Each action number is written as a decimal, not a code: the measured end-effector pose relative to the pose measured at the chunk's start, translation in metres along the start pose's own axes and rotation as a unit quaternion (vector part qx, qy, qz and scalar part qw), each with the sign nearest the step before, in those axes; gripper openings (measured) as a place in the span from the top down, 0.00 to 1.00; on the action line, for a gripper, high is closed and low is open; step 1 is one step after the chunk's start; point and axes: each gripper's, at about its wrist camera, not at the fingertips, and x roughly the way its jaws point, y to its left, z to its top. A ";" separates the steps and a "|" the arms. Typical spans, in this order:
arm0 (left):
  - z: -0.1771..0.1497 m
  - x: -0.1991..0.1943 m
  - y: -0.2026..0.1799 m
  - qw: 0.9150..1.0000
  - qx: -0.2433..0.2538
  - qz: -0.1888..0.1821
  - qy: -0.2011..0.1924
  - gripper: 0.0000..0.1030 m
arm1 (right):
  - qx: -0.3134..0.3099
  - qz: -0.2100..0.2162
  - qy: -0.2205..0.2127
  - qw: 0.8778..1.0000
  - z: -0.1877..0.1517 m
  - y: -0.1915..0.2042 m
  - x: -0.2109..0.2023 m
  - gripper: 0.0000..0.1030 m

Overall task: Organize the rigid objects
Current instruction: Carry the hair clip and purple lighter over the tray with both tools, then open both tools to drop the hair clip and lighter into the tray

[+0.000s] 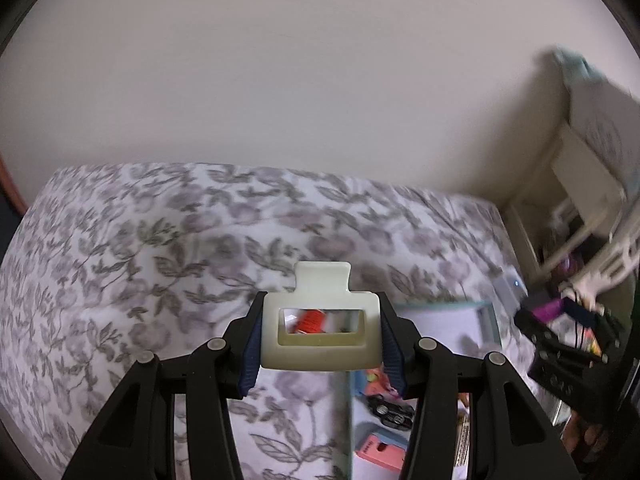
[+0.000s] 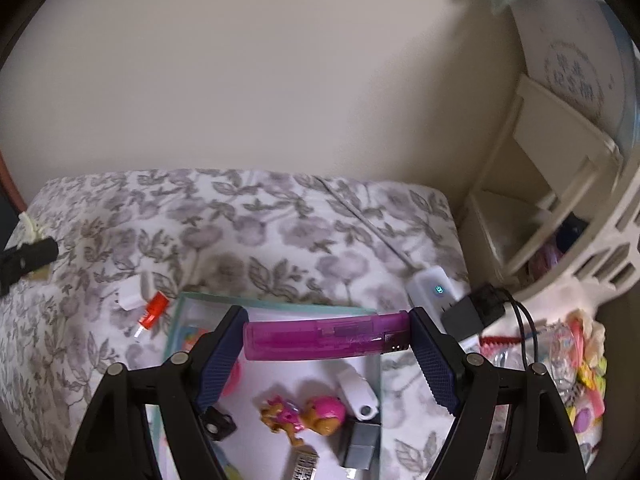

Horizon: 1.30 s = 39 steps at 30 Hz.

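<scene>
Two tools grip things above the bed point(image 1: 120, 240): left tool point(image 1: 320, 344) clamps a clip point(image 1: 320, 360), right tool point(image 2: 326, 340) a purple lighter point(image 2: 320, 340).

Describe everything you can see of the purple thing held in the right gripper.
The purple lighter is a long, flat, see-through plastic stick with rounded ends; a darker cap section and small metal bits show near its right end. It lies level, crosswise between the fingers of the right gripper, whose blue ribbed pads press on its two ends. It is lifted clear above the tray on the flowered bedspread. Nothing else touches it.
</scene>
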 end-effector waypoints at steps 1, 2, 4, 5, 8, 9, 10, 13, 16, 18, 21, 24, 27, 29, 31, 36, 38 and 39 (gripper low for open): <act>-0.004 0.005 -0.012 1.000 0.016 -0.001 0.008 0.49 | 0.002 -0.006 0.008 1.000 -0.001 -0.003 0.005 0.20; -0.007 0.008 -0.022 1.000 0.027 -0.001 0.014 0.49 | 0.002 -0.014 0.016 1.000 -0.004 -0.003 0.009 0.20; -0.014 0.019 -0.040 0.998 0.052 -0.002 0.030 0.49 | -0.001 -0.025 0.037 0.999 -0.009 -0.004 0.024 0.20; -0.019 0.026 -0.050 0.997 0.066 -0.002 0.040 0.49 | -0.001 -0.019 0.055 0.998 -0.013 -0.004 0.035 0.20; -0.032 0.041 -0.073 0.993 0.099 -0.001 0.064 0.49 | 0.001 -0.014 0.085 0.996 -0.022 -0.006 0.056 0.20; -0.036 0.045 -0.079 0.992 0.107 0.000 0.070 0.49 | 0.002 -0.014 0.093 0.996 -0.025 -0.007 0.061 0.20; -0.040 0.049 -0.085 0.990 0.116 0.000 0.076 0.49 | 0.004 -0.012 0.098 0.995 -0.027 -0.008 0.064 0.19; -0.049 0.060 -0.096 0.987 0.130 0.000 0.094 0.49 | 0.011 -0.007 0.111 0.994 -0.034 -0.012 0.073 0.19; -0.058 0.068 -0.104 0.984 0.143 0.008 0.107 0.49 | 0.010 -0.005 0.122 0.993 -0.039 -0.012 0.079 0.19; -0.063 0.074 -0.108 0.982 0.151 0.010 0.115 0.49 | 0.008 -0.002 0.128 0.992 -0.040 -0.012 0.084 0.19; -0.069 0.082 -0.112 0.979 0.158 0.011 0.127 0.49 | 0.000 -0.005 0.137 0.991 -0.043 -0.009 0.090 0.19; -0.075 0.090 -0.115 0.977 0.164 0.015 0.138 0.49 | -0.007 -0.011 0.137 0.991 -0.043 -0.007 0.091 0.19; -0.079 0.095 -0.116 0.975 0.165 0.017 0.147 0.49 | -0.006 -0.006 0.136 0.991 -0.043 -0.007 0.090 0.19; -0.079 0.097 -0.116 0.975 0.165 0.019 0.150 0.49 | -0.007 -0.006 0.136 0.991 -0.042 -0.006 0.090 0.19; -0.079 0.097 -0.116 0.975 0.164 0.020 0.151 0.49 | -0.010 -0.007 0.136 0.991 -0.042 -0.005 0.090 0.19; -0.079 0.102 -0.113 0.975 0.159 0.024 0.156 0.49 | -0.014 -0.005 0.136 0.991 -0.043 -0.002 0.090 0.19; -0.079 0.104 -0.111 0.974 0.156 0.025 0.160 0.49 | -0.018 -0.003 0.136 0.991 -0.042 0.000 0.090 0.19; -0.080 0.104 -0.111 0.974 0.156 0.025 0.161 0.49 | -0.018 -0.002 0.136 0.991 -0.042 0.001 0.090 0.19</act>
